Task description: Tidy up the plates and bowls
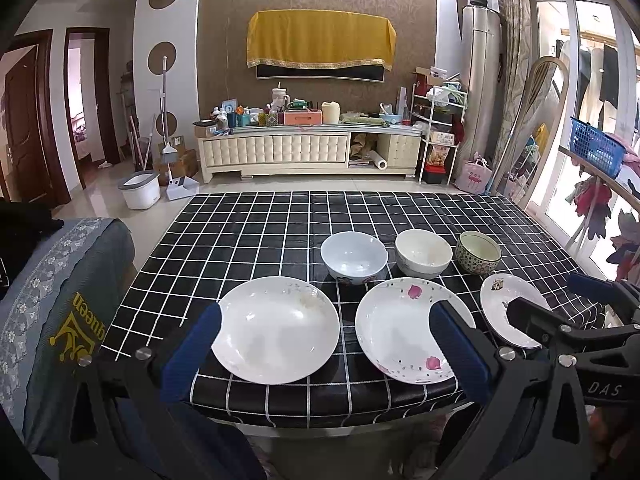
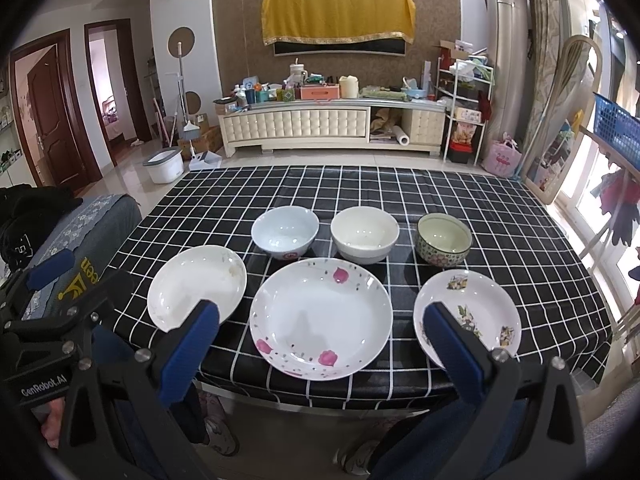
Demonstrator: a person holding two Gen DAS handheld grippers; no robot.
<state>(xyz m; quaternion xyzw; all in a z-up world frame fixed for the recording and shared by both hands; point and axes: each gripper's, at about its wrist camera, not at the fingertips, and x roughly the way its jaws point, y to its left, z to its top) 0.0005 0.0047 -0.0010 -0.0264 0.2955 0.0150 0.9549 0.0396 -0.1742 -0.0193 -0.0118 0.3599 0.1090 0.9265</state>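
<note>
Black "GenRobot.AI" left hand-held gripper (image 1: pixel 324 328) agape, "DAS" right hand-held gripper (image 2: pixel 324 326) agape

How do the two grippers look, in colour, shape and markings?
Both are alike: a black angular frame with silver round screws and two long fingers faced with ribbed blue pads. The left gripper carries white "GenRobot.AI" lettering on its side, seen in the right wrist view. The right gripper carries white letters "DAS" on its side, seen in the left wrist view. No cables show.
</note>
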